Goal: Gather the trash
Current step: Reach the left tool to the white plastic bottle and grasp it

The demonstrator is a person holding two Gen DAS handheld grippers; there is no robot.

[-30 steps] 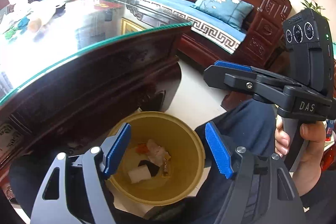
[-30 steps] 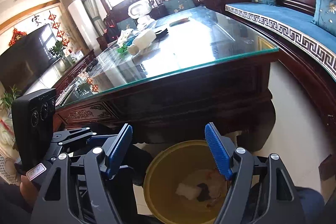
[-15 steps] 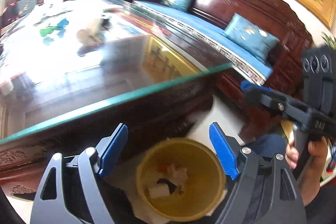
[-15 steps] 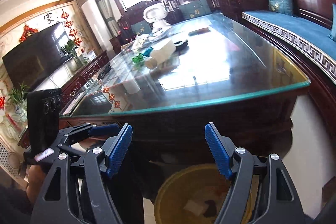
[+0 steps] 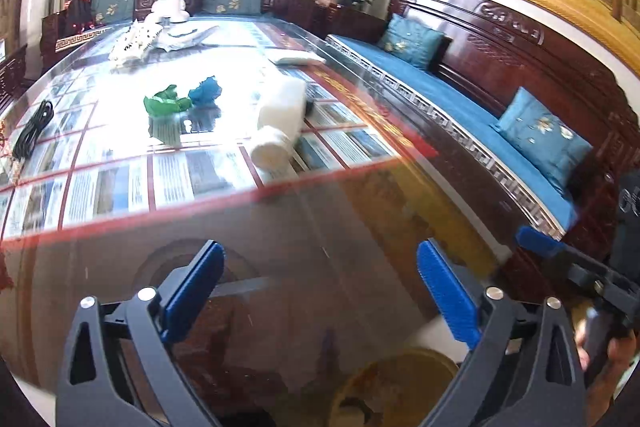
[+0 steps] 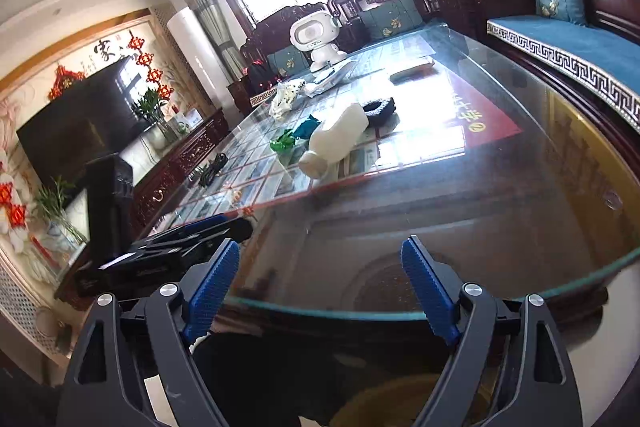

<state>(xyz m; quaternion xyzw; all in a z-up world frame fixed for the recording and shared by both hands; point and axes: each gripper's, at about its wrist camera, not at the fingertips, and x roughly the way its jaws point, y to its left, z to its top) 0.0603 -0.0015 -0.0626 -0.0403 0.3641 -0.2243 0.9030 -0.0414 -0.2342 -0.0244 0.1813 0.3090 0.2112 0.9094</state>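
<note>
Both tools have been raised from the bin to table height within the last second: a second ago each camera looked down into the yellow bin with scraps in its bottom, whereas that bin now sits at the lower edge of both views, below and behind the fingers, seen partly through the glass. The left gripper has its jaws spread wide with nothing between them; the right gripper is likewise wide and empty. Ahead of both tools, well beyond the fingertips, the glass table carries the remaining items: a white bottle lying on its side, with a green crumpled scrap and a blue crumpled scrap just left of it. A black cable lies far left of the left tool; a white robot toy stands at the far end. Judgement: a deposit appears complete and the next collection run is beginning; the bottle is the nearest candidate, and its smooth round body may roll under a pinch.
</note>
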